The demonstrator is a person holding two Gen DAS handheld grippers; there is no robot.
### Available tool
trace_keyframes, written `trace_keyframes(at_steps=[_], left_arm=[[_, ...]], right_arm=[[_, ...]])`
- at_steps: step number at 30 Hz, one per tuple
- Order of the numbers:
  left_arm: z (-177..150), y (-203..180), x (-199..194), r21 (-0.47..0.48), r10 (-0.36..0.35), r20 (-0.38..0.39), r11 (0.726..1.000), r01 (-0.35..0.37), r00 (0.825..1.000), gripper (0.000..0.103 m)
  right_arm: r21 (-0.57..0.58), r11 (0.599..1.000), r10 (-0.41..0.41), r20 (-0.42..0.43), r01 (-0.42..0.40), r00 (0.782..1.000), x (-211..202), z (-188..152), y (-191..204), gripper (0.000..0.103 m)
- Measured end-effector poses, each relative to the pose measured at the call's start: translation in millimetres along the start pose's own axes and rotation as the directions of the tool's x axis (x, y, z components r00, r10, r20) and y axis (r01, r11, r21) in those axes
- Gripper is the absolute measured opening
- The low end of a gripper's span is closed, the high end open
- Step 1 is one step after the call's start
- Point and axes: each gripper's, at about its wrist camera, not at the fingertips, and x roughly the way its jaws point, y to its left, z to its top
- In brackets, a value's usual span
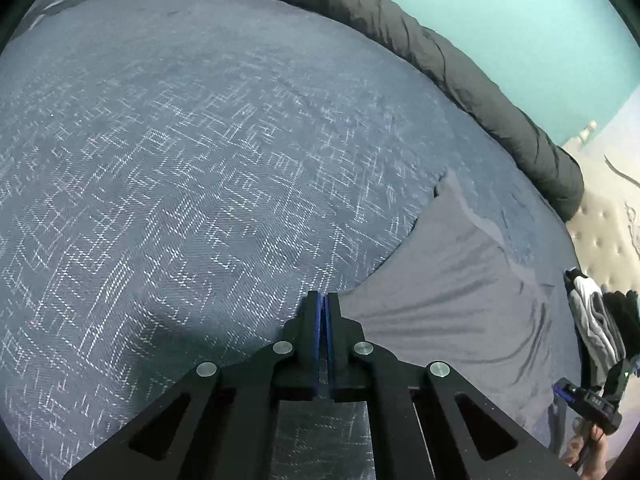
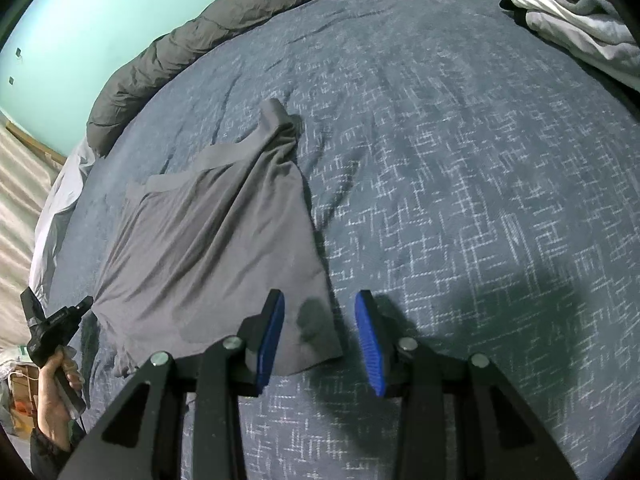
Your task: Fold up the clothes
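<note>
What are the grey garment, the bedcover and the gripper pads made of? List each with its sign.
Grey garment: thin, matte knit, probably a cotton or synthetic jersey; it drapes in soft, fine creases.
Bedcover: woven textile, blue-grey with a pale crosshatch thread pattern; matte.
Right gripper pads: blue, ribbed, likely rubber or soft plastic, on black hard-plastic fingers.

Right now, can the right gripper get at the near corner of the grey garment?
Probably yes: the right gripper is open, its pads either side of the grey garment's near corner, with nothing in between.
</note>
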Motion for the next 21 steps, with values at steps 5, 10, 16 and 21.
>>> trace_keyframes(at_steps=[5,10,16,21], left_arm=[[-4,12,0,-0.011,-0.007,-0.017,1.0,0.007,1.0,0.002],[-9,18,1,-0.006,-0.005,-0.025,1.0,0.005,1.0,0.002],[3,-12,25,0.023,0.009,-0.029,1.0,-0.009,1.0,0.003],[9,-27,36,0.043,0.008,-0.036,0.999,-0.007,0.999,0.003]], right_arm=[[0.001,1.0,0.023,0.036,-0.023,0.999,0,21,-2,0.047],[0.017,0.999,0.044,0.066,-0.045,0.997,12,52,-2,0.049],[-0.061,0.998,-0.037,-0.048,0.034,0.998,39,55,13,0.049],[-0.093,0.996,-0.021,-0.09,0.013,0.996,38,30,11,0.036]])
